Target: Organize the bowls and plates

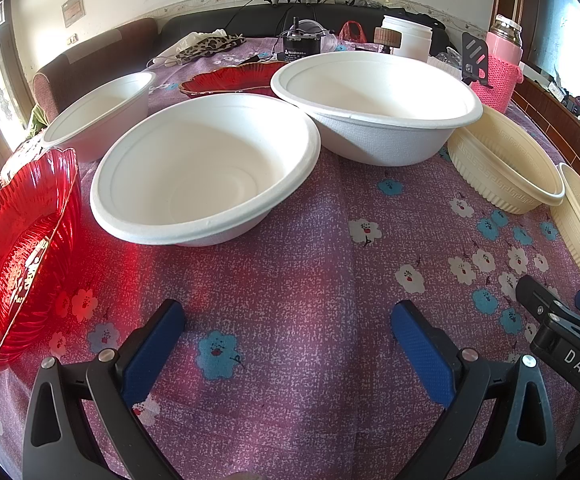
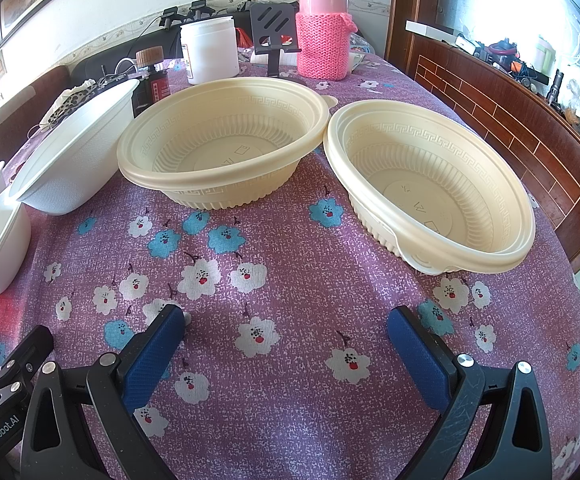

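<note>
Both the left gripper and right gripper hover released (nothing grasped) before the pink-sleeved thermos, probably ready to stack the nearer cream plastic bowls.

Three paper bowls sit in a row mid-table; two plastic bowls side by side to their right; glass plate far left; flask behind.
</note>
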`<state>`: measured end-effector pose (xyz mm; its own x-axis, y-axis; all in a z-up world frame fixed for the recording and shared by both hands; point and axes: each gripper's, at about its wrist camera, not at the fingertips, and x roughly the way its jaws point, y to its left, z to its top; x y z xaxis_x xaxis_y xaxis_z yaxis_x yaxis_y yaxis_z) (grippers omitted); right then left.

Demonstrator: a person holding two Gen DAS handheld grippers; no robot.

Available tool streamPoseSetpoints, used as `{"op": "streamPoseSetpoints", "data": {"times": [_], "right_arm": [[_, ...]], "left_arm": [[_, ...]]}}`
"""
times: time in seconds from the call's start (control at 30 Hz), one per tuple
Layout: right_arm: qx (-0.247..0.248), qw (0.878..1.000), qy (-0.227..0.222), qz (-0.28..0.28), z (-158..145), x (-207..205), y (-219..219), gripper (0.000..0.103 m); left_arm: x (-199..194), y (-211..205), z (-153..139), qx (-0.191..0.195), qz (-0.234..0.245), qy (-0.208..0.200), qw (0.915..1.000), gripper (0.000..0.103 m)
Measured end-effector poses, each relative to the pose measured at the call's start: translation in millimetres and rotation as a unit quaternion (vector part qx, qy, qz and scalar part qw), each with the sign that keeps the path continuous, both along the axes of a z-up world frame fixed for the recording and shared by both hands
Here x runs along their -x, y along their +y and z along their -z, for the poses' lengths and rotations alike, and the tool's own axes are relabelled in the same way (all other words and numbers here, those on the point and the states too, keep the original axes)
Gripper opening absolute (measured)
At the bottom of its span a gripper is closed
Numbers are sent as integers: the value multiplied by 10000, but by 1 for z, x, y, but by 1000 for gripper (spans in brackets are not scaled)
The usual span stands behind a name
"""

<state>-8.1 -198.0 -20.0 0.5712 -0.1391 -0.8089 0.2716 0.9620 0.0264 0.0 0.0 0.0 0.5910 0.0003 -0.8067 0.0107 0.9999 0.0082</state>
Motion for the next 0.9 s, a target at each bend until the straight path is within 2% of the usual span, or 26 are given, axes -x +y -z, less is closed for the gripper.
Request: {"op": "streamPoseSetpoints", "data": {"times": [0.9], "right_arm": [[1,10000,3,57,1,0,0,102]], "left_arm": [[0,0,0,-1,-1,-1,10000,103]]}}
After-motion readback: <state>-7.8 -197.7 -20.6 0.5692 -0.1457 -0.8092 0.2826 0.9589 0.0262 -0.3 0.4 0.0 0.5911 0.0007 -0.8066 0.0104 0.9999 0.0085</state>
